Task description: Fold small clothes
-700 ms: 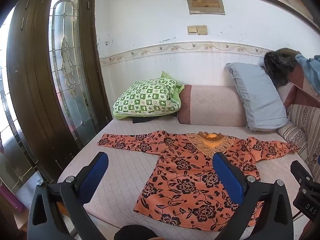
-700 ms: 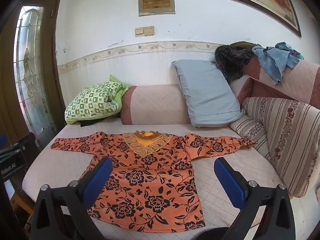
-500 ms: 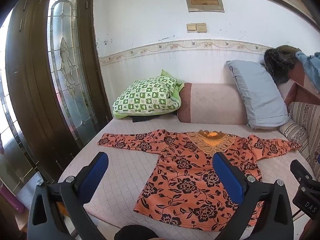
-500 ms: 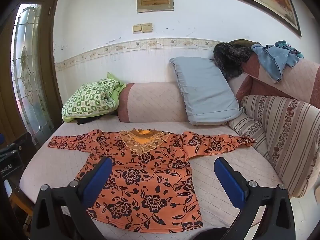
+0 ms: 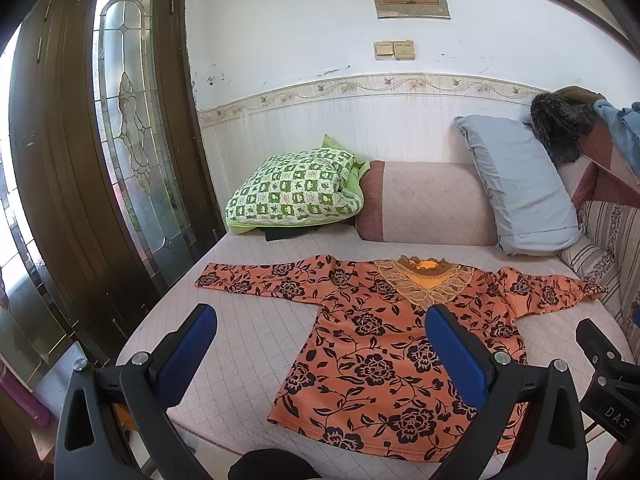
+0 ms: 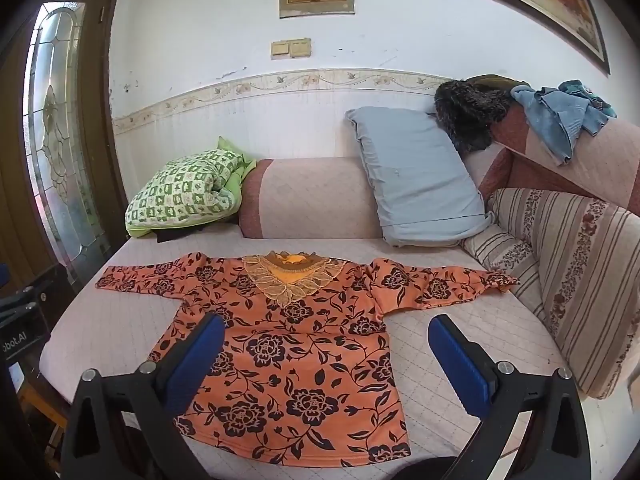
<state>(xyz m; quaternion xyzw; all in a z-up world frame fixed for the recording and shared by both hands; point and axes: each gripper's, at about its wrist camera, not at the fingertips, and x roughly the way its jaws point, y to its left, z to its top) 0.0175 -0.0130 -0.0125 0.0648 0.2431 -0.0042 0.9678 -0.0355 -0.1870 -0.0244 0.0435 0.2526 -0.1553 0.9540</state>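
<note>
Both cameras have crept a little closer to the couch over the last moment, so the orange floral blouse (image 5: 384, 344) fills slightly more of each view; the garment itself has not shifted. It lies flat and unfolded on the pale quilted couch seat (image 5: 256, 344), front up, sleeves stretched out to either side, gold lace collar at the far end. The left gripper (image 5: 320, 344) hovers above the near edge of the seat with its blue pads (image 5: 188, 352) spread wide — the blouse's body and hem sit ahead and toward its right finger, untouched. The right gripper (image 6: 326, 354) is equally wide apart and holds nothing; the blouse's hem lies just ahead, between its fingers and toward the left one. Beyond the blouse, a green checked pillow (image 6: 184, 196) and a grey pillow (image 6: 416, 184) rest against the couch back.
</note>
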